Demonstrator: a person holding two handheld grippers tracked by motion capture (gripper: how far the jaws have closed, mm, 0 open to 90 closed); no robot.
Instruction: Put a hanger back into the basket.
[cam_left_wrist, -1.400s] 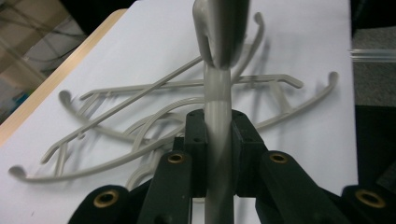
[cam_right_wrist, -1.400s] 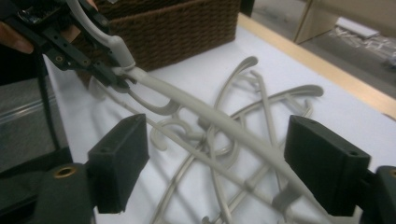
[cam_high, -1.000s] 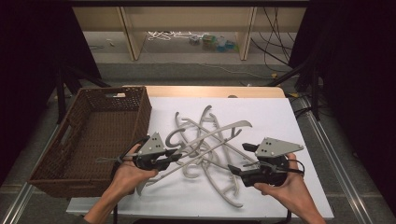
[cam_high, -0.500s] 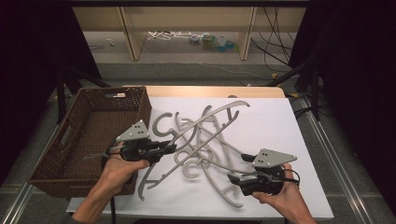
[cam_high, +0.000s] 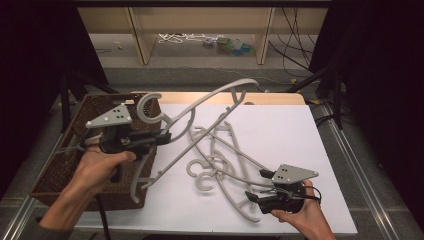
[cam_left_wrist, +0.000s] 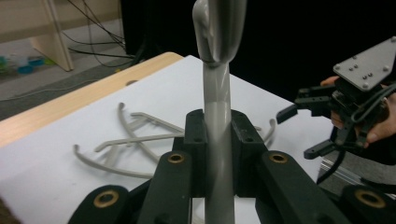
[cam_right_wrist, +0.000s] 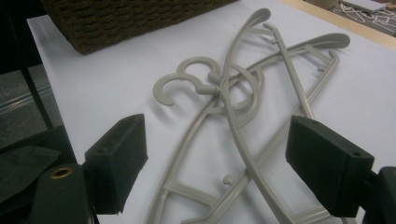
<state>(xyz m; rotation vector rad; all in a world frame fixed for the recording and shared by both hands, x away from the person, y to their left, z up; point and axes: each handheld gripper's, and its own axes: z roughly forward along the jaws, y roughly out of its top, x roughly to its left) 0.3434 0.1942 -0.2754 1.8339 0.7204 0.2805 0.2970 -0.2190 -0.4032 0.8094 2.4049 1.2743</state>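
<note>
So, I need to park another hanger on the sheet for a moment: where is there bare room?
Free: the far right of the white sheet, beyond the hanger pile, and the near strip between the basket and the right gripper. Crowded: the middle, and the basket's edge, where the left gripper holds a lifted hanger.

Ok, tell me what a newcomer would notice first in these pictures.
A grey hanger held up in the air, clamped in the left tongs beside the wicker basket. Then the tangle of grey hangers lying on the white table, with the right tongs open at its near edge.
</note>
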